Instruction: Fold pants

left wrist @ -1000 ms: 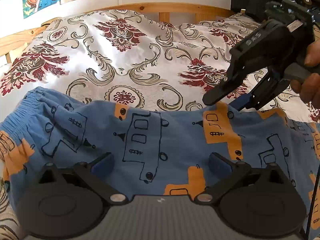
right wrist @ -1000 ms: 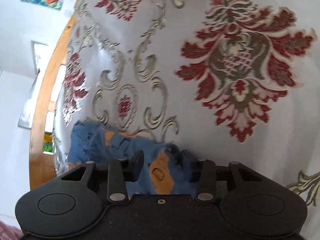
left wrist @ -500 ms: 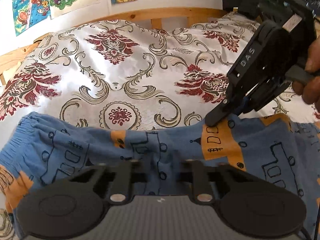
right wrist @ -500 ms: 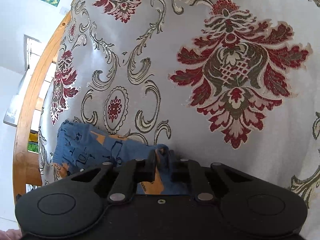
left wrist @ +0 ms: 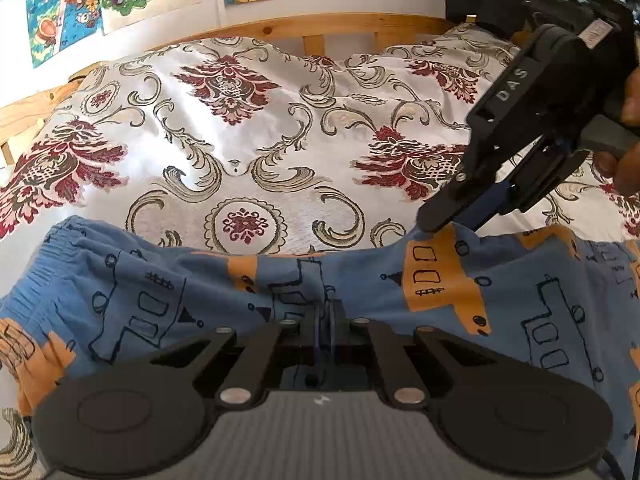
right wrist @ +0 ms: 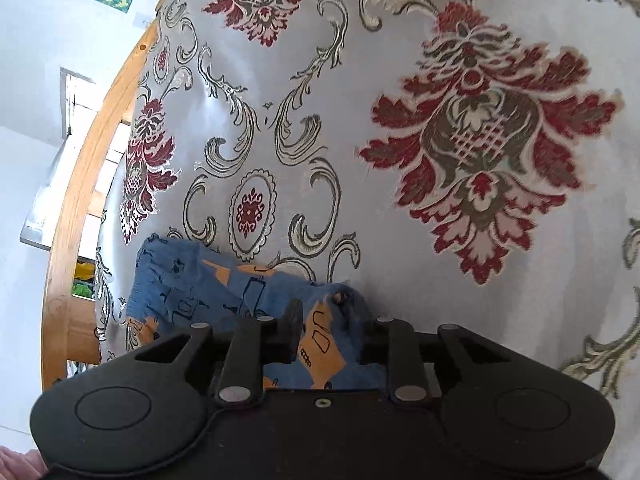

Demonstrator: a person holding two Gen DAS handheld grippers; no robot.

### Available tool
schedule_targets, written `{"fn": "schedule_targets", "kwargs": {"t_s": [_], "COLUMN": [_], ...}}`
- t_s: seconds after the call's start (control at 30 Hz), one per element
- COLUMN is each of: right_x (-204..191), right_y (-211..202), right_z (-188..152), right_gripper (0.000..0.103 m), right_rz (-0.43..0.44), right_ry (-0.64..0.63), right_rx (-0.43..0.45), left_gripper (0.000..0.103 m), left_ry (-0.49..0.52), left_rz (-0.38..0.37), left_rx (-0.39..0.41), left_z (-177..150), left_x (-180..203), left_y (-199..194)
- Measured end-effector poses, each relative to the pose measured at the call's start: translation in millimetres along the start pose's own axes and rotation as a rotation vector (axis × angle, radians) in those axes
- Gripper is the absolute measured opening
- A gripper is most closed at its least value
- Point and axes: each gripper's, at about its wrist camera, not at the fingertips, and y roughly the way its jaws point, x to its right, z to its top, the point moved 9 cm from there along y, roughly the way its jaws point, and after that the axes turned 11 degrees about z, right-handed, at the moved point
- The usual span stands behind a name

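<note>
Pants (left wrist: 360,288): blue soft knit with orange blocks and dark line-drawn vehicles, spread crosswise over the near part of the bed. Gathered elastic waistband (left wrist: 48,264) lies at the left end in the left wrist view; the cloth runs out of frame to the right.

Left gripper (left wrist: 325,312): fingers pressed together, a thin fold of the blue cloth pinched between them near the middle of the garment's near side.

Right gripper (left wrist: 436,226), seen from the left wrist camera: black, lettered "DAS", angled down from the upper right with its tips on the far edge of the pants at an orange patch. From its own camera the right gripper (right wrist: 330,320) has the jaws partway apart, with a bunched hump of blue and orange cloth filling the gap. The cloth meets both fingers; firmness of grip cannot be told.

A hand (left wrist: 624,152) holds the right tool's handle at the frame edge.

Bedspread (left wrist: 280,140): pale, slightly glossy woven fabric with dark red floral medallions and grey-green scrolls, lightly wrinkled. Wooden bed frame (left wrist: 320,28) with slats behind it; bright cartoon posters (left wrist: 80,4) on the white wall.
</note>
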Motion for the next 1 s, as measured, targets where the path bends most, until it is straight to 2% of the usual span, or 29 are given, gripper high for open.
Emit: {"fn": "schedule_targets", "kwargs": {"t_s": [0.1,0.13,0.17,0.23,0.4,0.5,0.53,0.57,0.6,0.63,0.67,0.7,0.73,0.8,0.87,0.93,1.0], "right_x": [1,3,4,4,-10,-8,-4,1,3,1,-6,-15,-24,-36,-37,-29,-10], "right_y": [5,6,6,1,-10,-4,0,1,-3,-10,-20,-29,-41,-58,-68,-74,-81], "right_z": [3,3,4,6,12,16,16,16,16,14,9,1,-11,-41,-76,-108,-134], "right_gripper": [0.025,0.018,0.006,0.005,0.003,0.005,0.007,0.018,0.027,0.029,0.032,0.042,0.049,0.074,0.082,0.086,0.089], "right_rz": [0.002,-0.015,-0.029,-0.074,-0.118,-0.152,-0.165,-0.187,-0.212,-0.216,-0.2,-0.189,-0.189,-0.207,-0.217,-0.207,-0.216], "right_ry": [0.007,0.002,-0.009,-0.039,-0.147,-0.193,-0.2,-0.204,-0.209,-0.219,-0.25,-0.294,-0.347,-0.419,-0.424,-0.365,-0.281], "right_rx": [0.005,0.012,0.018,0.057,0.135,0.131,0.107,0.108,0.136,0.164,0.187,0.207,0.226,0.24,0.226,0.213,0.228], "left_gripper": [0.005,0.005,0.005,0.004,0.004,0.008,0.02,0.031,0.033,0.035,0.041,0.046,0.054,0.063,0.076,0.081,0.089], "left_ry": [-0.009,-0.015,-0.018,-0.022,-0.062,-0.027,-0.029,-0.048,-0.074,-0.094,-0.112,-0.13,-0.145,-0.171,-0.216,-0.279,-0.304], "left_rz": [-0.005,-0.007,-0.007,-0.008,-0.026,0.022,0.039,0.045,0.04,0.026,0.022,0.028,0.035,0.042,0.011,-0.034,-0.025], "left_rx": [-0.002,-0.003,-0.004,0.001,0.033,0.026,0.006,-0.01,-0.015,-0.015,-0.018,-0.017,-0.014,-0.01,-0.028,-0.046,-0.072], "left_z": [0,0,0,1,12,9,5,3,2,3,5,6,7,6,3,2,2], "left_x": [-1,-1,-1,-3,-10,-11,-14,-19,-23,-27,-31,-35,-40,-51,-61,-70,-77], "left_y": [1,1,1,-1,-11,-5,0,4,5,4,2,-2,-5,-11,-18,-25,-28]}}
